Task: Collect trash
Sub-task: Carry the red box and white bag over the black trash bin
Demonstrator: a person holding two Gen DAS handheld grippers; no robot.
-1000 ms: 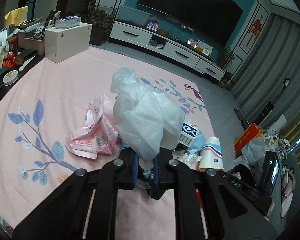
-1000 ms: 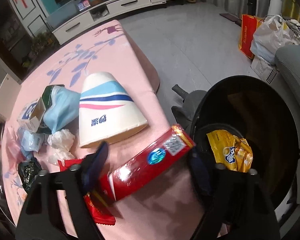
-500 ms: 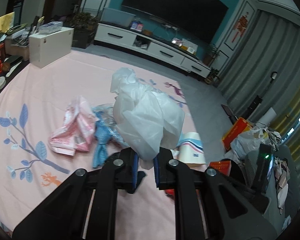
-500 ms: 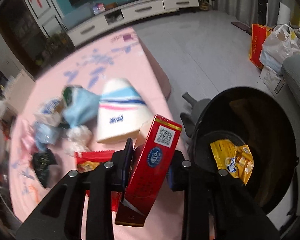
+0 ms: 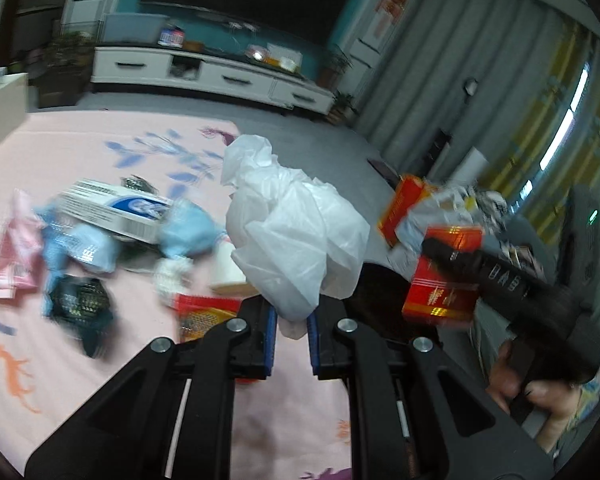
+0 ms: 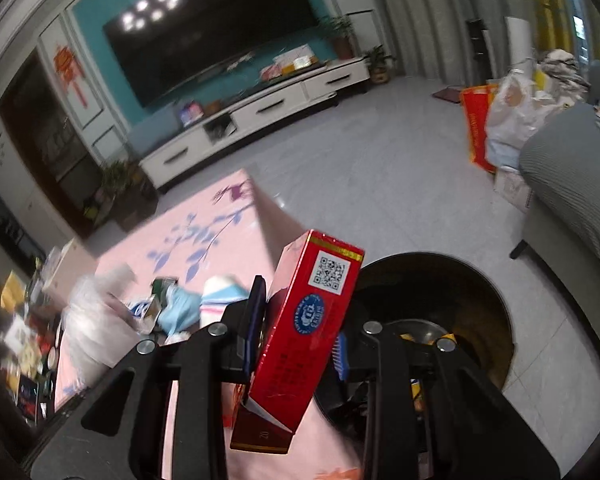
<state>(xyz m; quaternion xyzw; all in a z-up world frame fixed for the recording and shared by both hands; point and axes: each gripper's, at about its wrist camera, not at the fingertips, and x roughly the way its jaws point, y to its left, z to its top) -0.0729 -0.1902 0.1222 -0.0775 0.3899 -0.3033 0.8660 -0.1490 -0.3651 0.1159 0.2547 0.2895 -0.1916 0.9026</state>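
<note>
Since the right gripper (image 6: 296,344) clamps its jaws on the red box (image 6: 304,336) just short of the bin (image 6: 440,292), release could miss; the left gripper's (image 5: 291,338) jaws pinch the white bag (image 5: 296,236) loosely at the desk's (image 5: 100,380) edge.

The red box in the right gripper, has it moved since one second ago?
Yes. The red box has been lifted off the pink tablecloth and now stands upright beside the black bin.

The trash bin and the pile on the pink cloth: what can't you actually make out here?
- Black bin: right wrist view, inside mostly hidden by the right gripper and its red box.
- Table litter: left wrist view, smeared by motion blur.
- Paper cup: left wrist view, mostly behind the white plastic bag.
</note>
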